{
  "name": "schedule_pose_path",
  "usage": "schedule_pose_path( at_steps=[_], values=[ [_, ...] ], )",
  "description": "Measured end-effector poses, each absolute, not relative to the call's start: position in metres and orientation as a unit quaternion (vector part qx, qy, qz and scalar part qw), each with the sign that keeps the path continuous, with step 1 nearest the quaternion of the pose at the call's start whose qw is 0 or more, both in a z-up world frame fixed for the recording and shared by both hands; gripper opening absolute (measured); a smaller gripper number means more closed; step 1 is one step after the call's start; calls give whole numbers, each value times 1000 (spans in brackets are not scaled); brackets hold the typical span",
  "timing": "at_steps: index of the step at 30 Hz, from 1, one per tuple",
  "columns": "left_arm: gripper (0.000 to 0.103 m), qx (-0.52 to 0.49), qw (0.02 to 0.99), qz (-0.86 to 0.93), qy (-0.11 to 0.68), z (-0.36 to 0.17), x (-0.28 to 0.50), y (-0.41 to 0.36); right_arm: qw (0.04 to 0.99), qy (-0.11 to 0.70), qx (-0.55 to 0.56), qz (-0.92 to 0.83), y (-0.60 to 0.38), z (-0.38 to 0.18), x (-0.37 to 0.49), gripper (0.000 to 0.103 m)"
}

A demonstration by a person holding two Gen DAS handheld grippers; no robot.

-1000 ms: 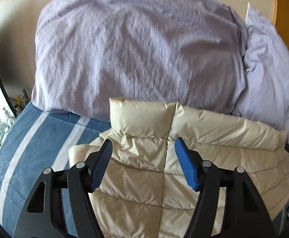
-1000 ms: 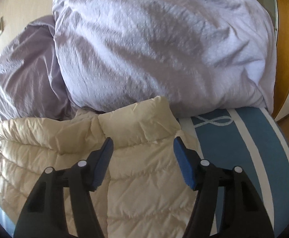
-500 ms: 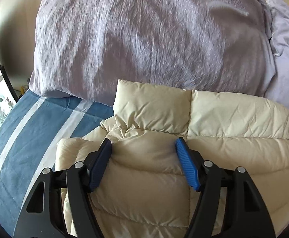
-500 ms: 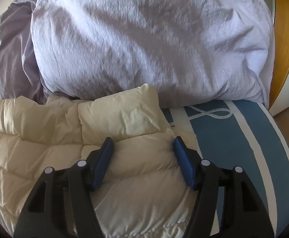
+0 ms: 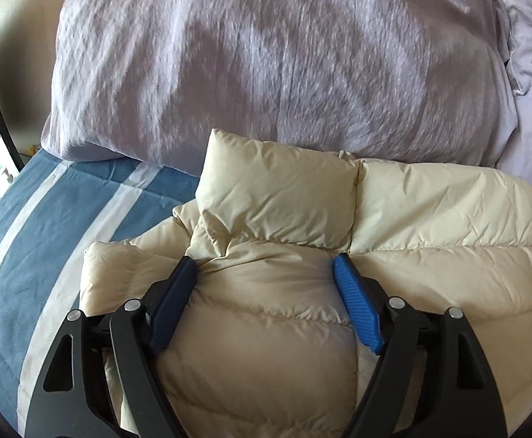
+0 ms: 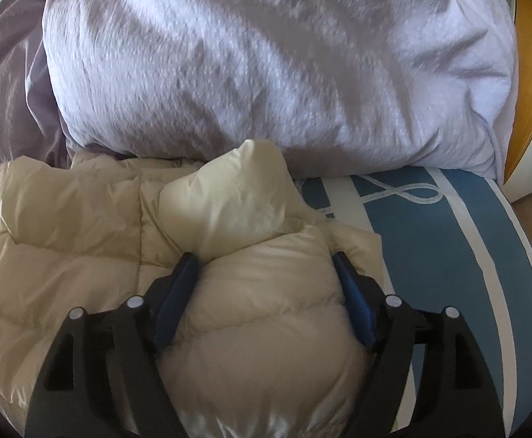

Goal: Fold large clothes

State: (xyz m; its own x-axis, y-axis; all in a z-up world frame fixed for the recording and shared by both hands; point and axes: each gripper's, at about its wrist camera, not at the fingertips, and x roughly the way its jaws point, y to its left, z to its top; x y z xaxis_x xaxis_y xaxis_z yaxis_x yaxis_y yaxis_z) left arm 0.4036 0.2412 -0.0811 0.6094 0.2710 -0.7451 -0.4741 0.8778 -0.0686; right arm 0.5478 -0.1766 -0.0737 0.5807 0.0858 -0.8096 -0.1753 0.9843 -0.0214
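We're down on the cream quilted down jacket (image 5: pixel 339 241) now, spread across the blue bedspread with white stripes (image 5: pixel 47 241), its far edge tucked against the big lilac pillows (image 5: pixel 266 54) at the head of the bed. Our left gripper (image 5: pixel 264 268) has just been opening, and its blue ribbed pads (image 5: pixel 355 310) straddle a fat bulge of padding near the jacket's left corner, just short of the puffy collar block. From here the fabric swells into the gap and brushes both pads, but we don't read it as a clamp. It's apart, with jacket between.

Same picture on the other side: our right gripper (image 6: pixel 264 264) has also just been opening, spread wide around the padded roll at the jacket's right corner, with bedspread showing just beyond it.

What worries us? This shell looks slick and springy. If we close on the crest of the puff alone, it could squirt out, or we'd catch only the top layer and the fold would drag unevenly. Uneven timing between our two hands could skew the fold line. And a lift towards the far side could shove the collar into those pillows.
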Motion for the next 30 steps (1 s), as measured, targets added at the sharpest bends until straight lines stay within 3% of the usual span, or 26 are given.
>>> schedule_pose_path(
  at_steps=[10, 18, 25, 30],
  values=[
    [86, -131, 878, 208, 410, -88, 415, 242, 879, 468, -65, 60, -166, -83, 554, 94],
    [86, -148, 874, 203, 416, -80, 409, 254, 873, 483, -27, 56, -189, -73, 556, 95],
    [86, -158, 881, 194, 401, -42, 343, 264, 859, 506, 26, 72, -236, -42, 514, 95],
    [86, -187, 872, 186, 413, -45, 298, 274, 843, 532, 48, 71, -258, -43, 484, 95]
  ],
)
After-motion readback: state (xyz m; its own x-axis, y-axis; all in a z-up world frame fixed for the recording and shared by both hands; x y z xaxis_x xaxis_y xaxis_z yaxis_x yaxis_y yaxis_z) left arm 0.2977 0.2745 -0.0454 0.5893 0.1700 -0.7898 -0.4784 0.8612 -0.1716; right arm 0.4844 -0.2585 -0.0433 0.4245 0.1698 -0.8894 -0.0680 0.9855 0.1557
